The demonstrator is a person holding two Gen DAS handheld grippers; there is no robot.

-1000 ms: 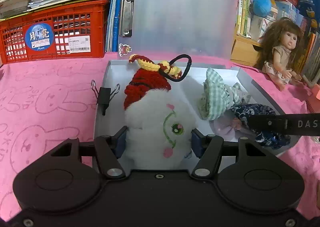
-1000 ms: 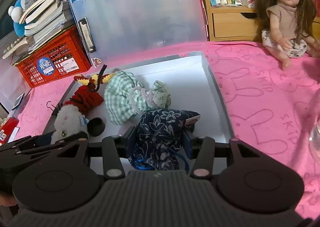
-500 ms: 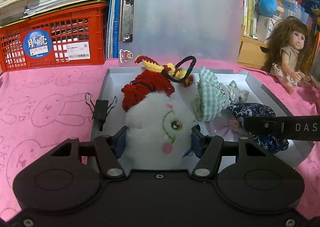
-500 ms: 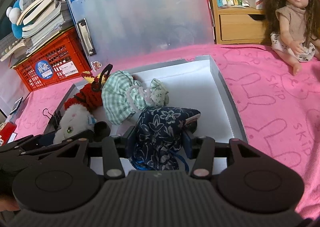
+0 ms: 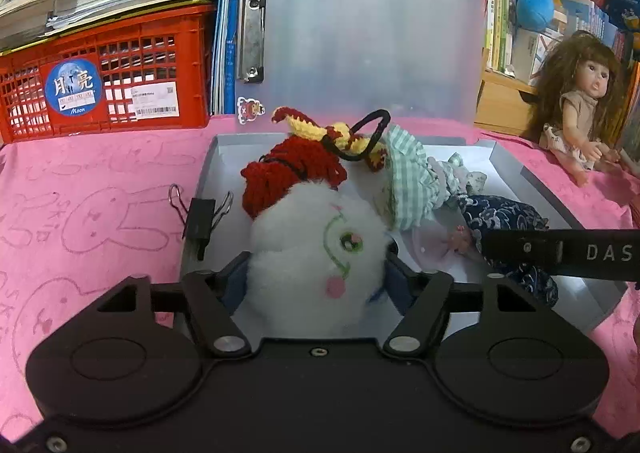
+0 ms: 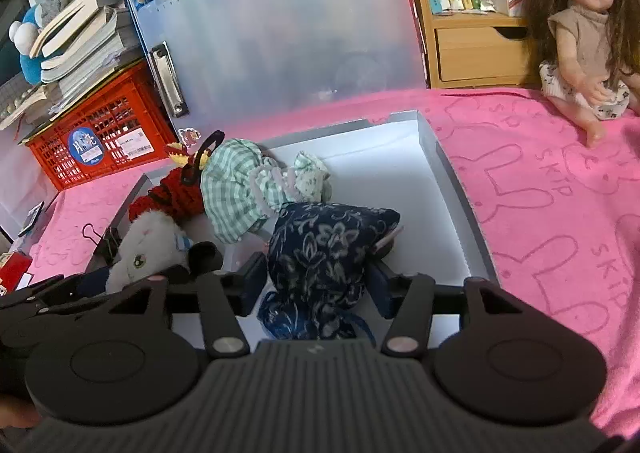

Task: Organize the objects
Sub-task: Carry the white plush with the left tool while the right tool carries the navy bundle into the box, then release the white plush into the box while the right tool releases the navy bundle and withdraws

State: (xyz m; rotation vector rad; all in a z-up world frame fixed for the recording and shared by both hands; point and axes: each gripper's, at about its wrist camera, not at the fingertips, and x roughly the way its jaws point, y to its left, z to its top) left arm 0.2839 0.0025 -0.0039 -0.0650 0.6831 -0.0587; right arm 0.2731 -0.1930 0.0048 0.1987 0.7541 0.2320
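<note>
A grey shallow box [image 5: 544, 189] [image 6: 452, 177] lies on the pink cloth with its translucent lid [image 5: 360, 41] standing open behind. My left gripper [image 5: 316, 281] is shut on a white plush toy [image 5: 316, 253] with a red crocheted hat [image 5: 288, 173], at the box's left side. My right gripper [image 6: 316, 277] is shut on a dark blue floral cloth [image 6: 320, 249] [image 5: 508, 213] in the box's middle. A green checked doll dress [image 6: 236, 189] [image 5: 408, 185] lies between the two inside the box.
A black binder clip [image 5: 200, 213] sits on the box's left rim. A red crate [image 5: 104, 69] with books stands back left. A long-haired doll [image 6: 584, 29] [image 5: 576, 105] sits on the cloth at the right, by a wooden drawer unit [image 6: 476, 49].
Both grippers have shifted a little, still holding their items. The plush toy has moved right, its hat now against the checked dress. The floral cloth stays low in the box.
</note>
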